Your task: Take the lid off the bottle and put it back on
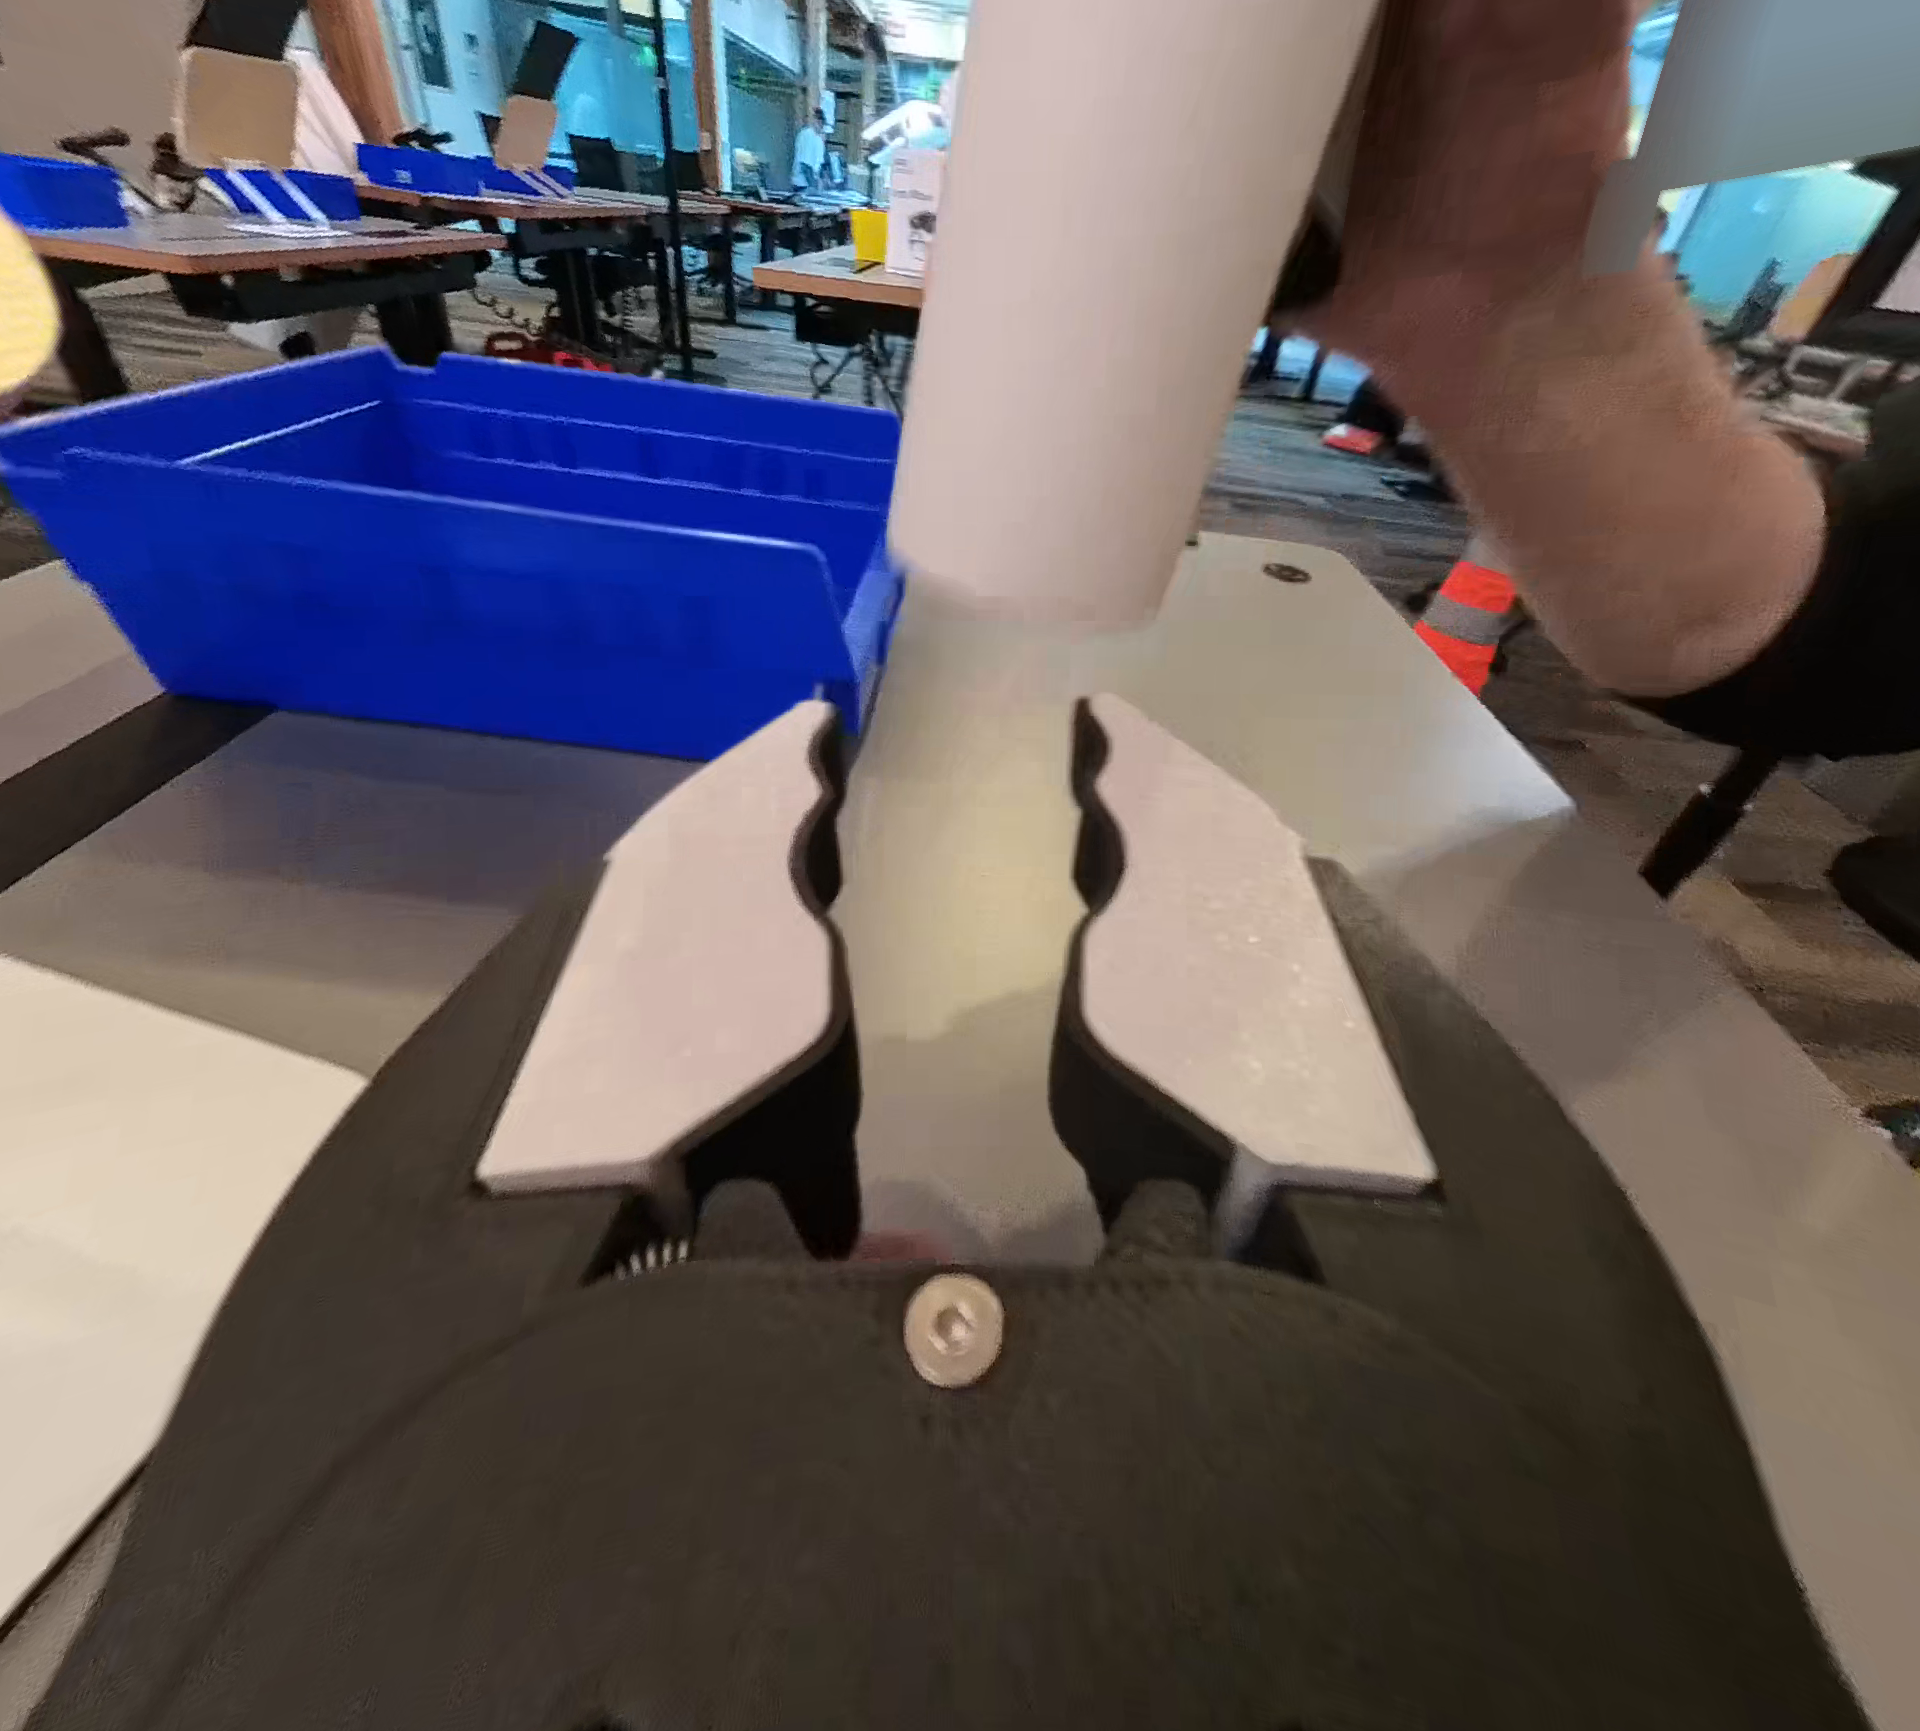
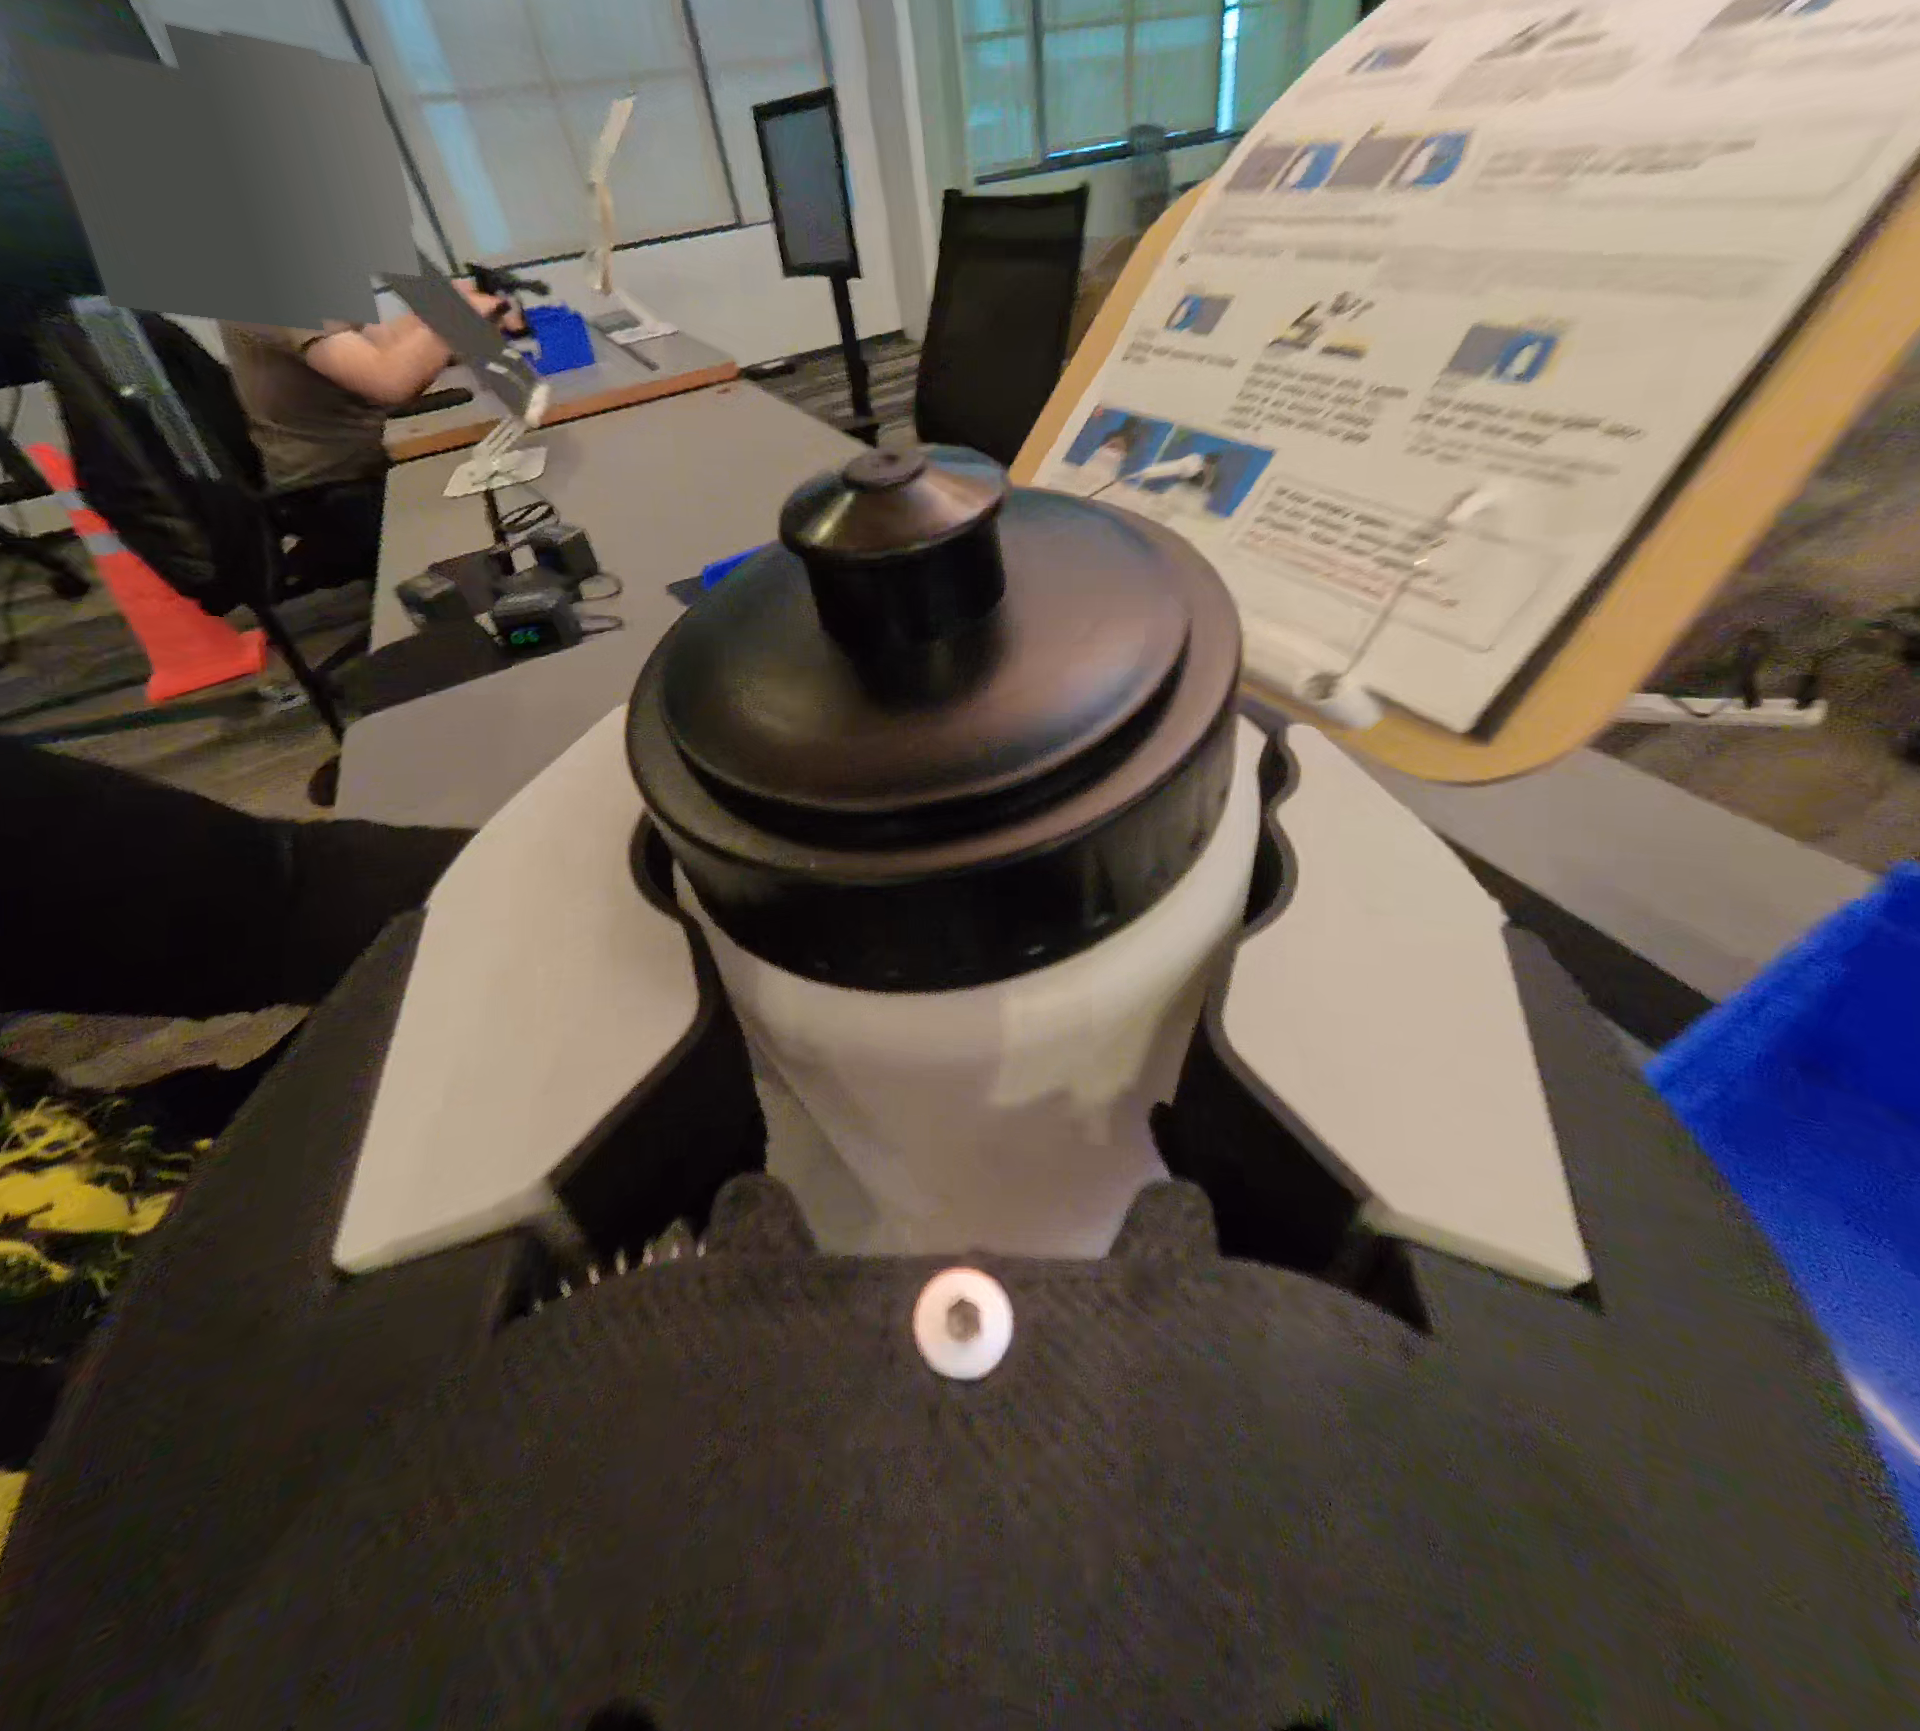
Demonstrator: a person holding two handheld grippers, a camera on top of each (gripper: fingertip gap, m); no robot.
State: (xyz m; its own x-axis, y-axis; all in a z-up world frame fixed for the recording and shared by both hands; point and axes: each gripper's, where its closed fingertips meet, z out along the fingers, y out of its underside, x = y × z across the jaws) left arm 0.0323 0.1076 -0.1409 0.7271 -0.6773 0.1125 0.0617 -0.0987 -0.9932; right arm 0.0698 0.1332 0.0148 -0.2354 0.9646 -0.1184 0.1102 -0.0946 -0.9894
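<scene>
Fingers first: our right gripper (image 2: 951, 860) is clamped on the white plastic bottle (image 2: 935, 1089) just under its black screw lid with pull spout (image 2: 925, 694), holding it near upright. Our left gripper (image 1: 956, 798) is partly open and empty, its tips near the bottle's base (image 1: 1039, 580), which looks just above the grey tabletop (image 1: 1299, 746).

Handling, our guess: light, thin-walled, smooth, so it'll flex and slip under torque. Keep the right grip at the stiff neck; take the lid by its ribbed rim, not the spout.

Count: one bottle, one lid, two grippers. Left of the bottle, one blue plastic bin (image 1: 447, 559); far right, one paper instruction sheet on a wooden stand (image 2: 1455, 310).
</scene>
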